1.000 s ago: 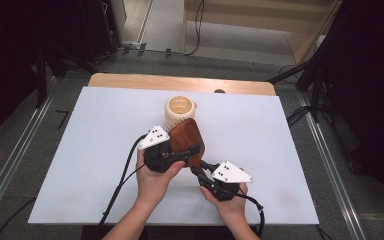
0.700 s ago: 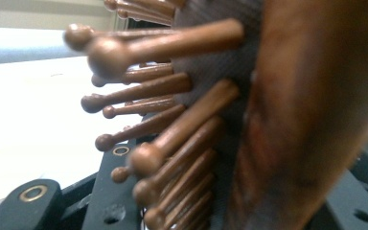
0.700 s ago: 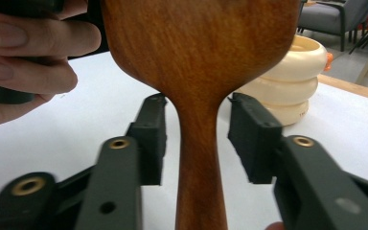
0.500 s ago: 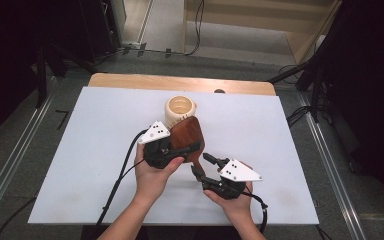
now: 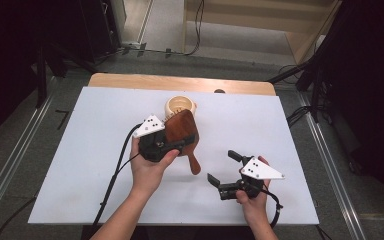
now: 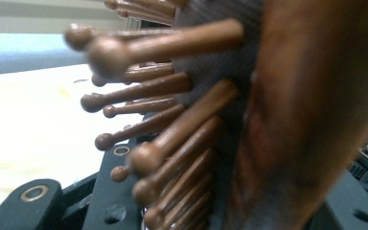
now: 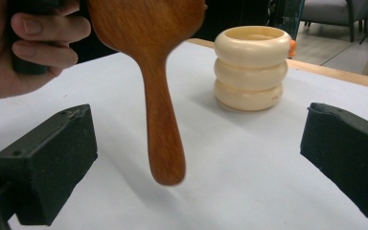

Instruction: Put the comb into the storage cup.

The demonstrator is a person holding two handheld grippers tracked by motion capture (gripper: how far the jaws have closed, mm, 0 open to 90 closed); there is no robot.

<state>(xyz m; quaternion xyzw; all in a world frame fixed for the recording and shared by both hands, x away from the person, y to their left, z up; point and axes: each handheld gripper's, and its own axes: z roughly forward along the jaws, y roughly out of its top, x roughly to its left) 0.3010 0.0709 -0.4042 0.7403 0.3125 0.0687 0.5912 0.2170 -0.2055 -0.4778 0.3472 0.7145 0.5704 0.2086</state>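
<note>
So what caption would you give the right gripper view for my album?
Open right tool facing a wooden hairbrush held up beside a cream ringed cup.

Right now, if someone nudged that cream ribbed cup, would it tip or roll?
Probably neither: the cream cup stands upright on the white table, squat and wide-based. Its stacked-ring sides look smooth, so it may slide. On its side, it would likely roll.

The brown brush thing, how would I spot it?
Look at the middle of the white table. In front of the cream ringed pot, the left gripper holds a wooden hairbrush. It's dark reddish-brown with a rounded handle.
</note>
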